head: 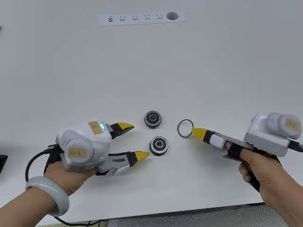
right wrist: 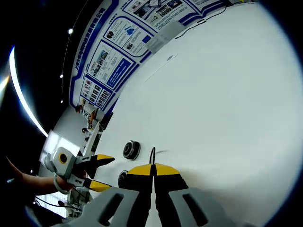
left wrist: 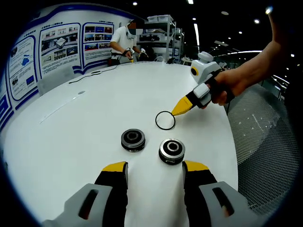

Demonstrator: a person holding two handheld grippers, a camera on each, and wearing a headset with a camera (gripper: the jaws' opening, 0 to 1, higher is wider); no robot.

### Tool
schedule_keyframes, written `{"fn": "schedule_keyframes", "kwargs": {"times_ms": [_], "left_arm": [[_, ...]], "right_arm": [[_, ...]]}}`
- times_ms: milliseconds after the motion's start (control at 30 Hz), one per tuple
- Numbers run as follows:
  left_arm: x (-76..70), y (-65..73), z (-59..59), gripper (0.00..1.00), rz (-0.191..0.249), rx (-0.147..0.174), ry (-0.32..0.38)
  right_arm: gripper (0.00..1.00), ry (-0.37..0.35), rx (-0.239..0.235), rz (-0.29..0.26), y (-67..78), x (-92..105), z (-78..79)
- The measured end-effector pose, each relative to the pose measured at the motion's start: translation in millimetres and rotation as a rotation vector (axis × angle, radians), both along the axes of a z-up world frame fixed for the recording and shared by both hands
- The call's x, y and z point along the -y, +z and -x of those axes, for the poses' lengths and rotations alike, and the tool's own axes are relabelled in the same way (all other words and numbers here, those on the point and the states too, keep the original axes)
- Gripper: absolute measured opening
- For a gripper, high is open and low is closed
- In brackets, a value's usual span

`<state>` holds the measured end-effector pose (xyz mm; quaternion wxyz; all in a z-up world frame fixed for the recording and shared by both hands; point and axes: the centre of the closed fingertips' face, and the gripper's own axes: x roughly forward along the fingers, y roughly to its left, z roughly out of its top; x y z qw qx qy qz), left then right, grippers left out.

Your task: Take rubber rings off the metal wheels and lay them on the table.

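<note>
On the white table (head: 213, 71), the right gripper (head: 199, 134) has its yellow-tipped jaws closed, apparently pinching the edge of a thin black rubber ring (head: 185, 128) lying flat, as if laying it down. Beyond, the left gripper (head: 134, 140) gapes empty toward two round metal wheels (nearer wheel (head: 158, 145) shiny-rimmed, farther wheel (head: 153, 118) darker).

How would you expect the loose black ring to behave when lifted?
The rubber ring looks very thin, so probably light and floppy, sagging from a pinch. Lying flat on the table, it seems unlikely to roll, though it may slide if nudged.
</note>
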<state>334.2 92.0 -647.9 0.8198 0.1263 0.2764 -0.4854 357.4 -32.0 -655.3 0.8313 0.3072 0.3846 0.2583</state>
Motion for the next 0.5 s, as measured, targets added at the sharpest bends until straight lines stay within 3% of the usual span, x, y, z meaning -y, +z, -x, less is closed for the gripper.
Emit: {"fn": "schedule_keyframes", "kwargs": {"times_ms": [167, 300, 500], "left_arm": [[0.3, 0.0, 0.4, 0.47, 0.002, -0.002, 0.002], [0.7, 0.0, -0.1, 0.47, 0.003, -0.003, 0.001], [2.4, 1.1, -0.8, 0.47, 0.008, -0.002, -0.001]], "right_arm": [[0.02, 0.031, 0.034, 0.074, -2.6, -0.7, 0.5], [0.09, 0.046, 0.067, 0.118, -4.4, 1.2, -1.7], [0.14, 0.039, 0.101, 0.16, -1.8, 8.4, -6.0]]}}
